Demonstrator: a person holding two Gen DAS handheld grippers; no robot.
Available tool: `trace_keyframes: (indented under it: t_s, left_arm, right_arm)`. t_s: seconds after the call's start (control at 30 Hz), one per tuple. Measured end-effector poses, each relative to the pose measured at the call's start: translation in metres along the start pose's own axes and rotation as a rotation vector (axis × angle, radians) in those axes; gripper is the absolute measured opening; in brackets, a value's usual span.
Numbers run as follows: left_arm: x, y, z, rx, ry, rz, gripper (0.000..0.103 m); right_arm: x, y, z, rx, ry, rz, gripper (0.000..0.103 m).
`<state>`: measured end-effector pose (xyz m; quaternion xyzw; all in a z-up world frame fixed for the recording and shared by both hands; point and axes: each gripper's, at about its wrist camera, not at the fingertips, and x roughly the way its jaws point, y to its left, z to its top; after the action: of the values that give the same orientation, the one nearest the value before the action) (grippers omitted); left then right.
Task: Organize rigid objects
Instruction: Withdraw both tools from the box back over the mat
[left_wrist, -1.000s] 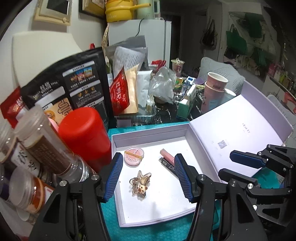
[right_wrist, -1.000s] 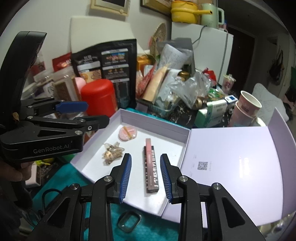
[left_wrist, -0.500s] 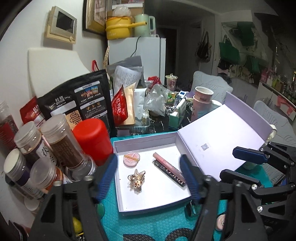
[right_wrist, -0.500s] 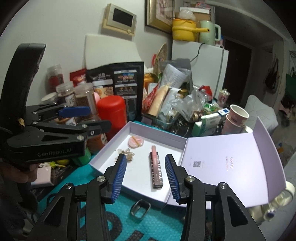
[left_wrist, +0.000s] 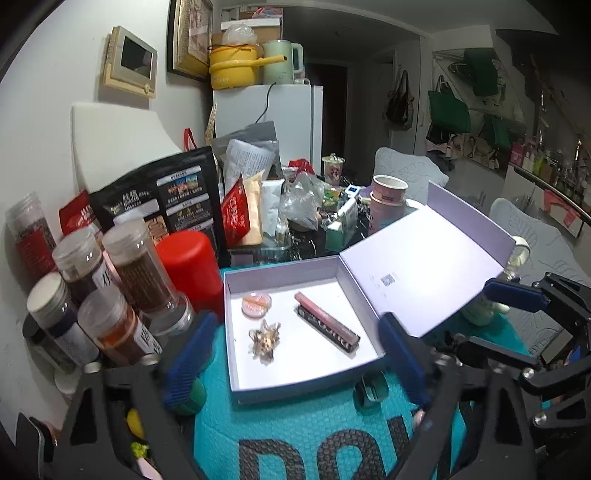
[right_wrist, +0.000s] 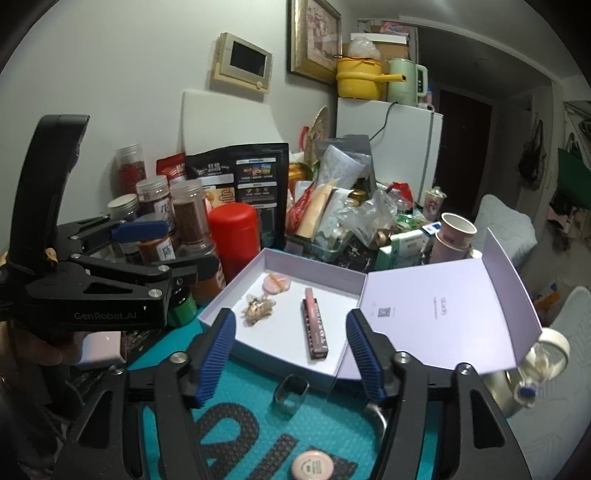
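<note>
An open white box (left_wrist: 236, 325) (right_wrist: 236, 288) lies on a teal mat, its lid (left_wrist: 424, 258) (right_wrist: 443, 295) folded out to the right. Inside are a pink round compact (left_wrist: 256, 303) (right_wrist: 276, 283), a gold star-shaped clip (left_wrist: 264, 340) (right_wrist: 257, 308) and a pink-and-black lipstick tube (left_wrist: 327, 326) (right_wrist: 316, 328). My left gripper (left_wrist: 291, 365) is open and empty, above the box's near edge. My right gripper (right_wrist: 290, 354) is open and empty, in front of the box. A metal ring (left_wrist: 371, 389) (right_wrist: 291, 395) and a pink round case (right_wrist: 312, 466) lie on the mat.
A red canister (left_wrist: 186, 266) (right_wrist: 234, 236) and several spice jars (left_wrist: 125, 266) stand left of the box. Snack bags (left_wrist: 166, 199), plastic bags and paper cups (left_wrist: 388, 199) crowd the back. A white fridge (left_wrist: 273, 122) stands behind. A mug (right_wrist: 539, 354) sits at the right.
Both grippers have pulled back and up from the box, so more of the mat shows. Both sets of jaws have opened wider.
</note>
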<state>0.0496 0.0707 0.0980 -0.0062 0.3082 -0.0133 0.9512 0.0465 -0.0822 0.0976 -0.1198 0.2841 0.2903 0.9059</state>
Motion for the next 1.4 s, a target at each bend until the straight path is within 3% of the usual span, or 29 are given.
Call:
trace_keyframes:
  t_s: [0.33,0.7,1.17,1.4]
  left_arm:
    - [-0.004,-0.009,-0.026,0.001,0.022,-0.052,0.100]
    - [0.007,-0.013,-0.056,-0.040,0.098,-0.077,0.100]
    - [0.042,-0.032,-0.090,-0.073,0.218,-0.114,0.100]
    - [0.066,-0.047,-0.095,-0.040,0.254,-0.124,0.100]
  right_arm:
    - [-0.015,-0.007,-0.028,0.069,0.023,-0.017,0.073]
    - [-0.028,-0.022,-0.064,0.176,0.024,-0.072,0.074]
    - [-0.012,-0.038,-0.119,0.254,0.103,-0.103,0.074]
    - [-0.006,-0.054,-0.137,0.282,0.123,-0.139,0.074]
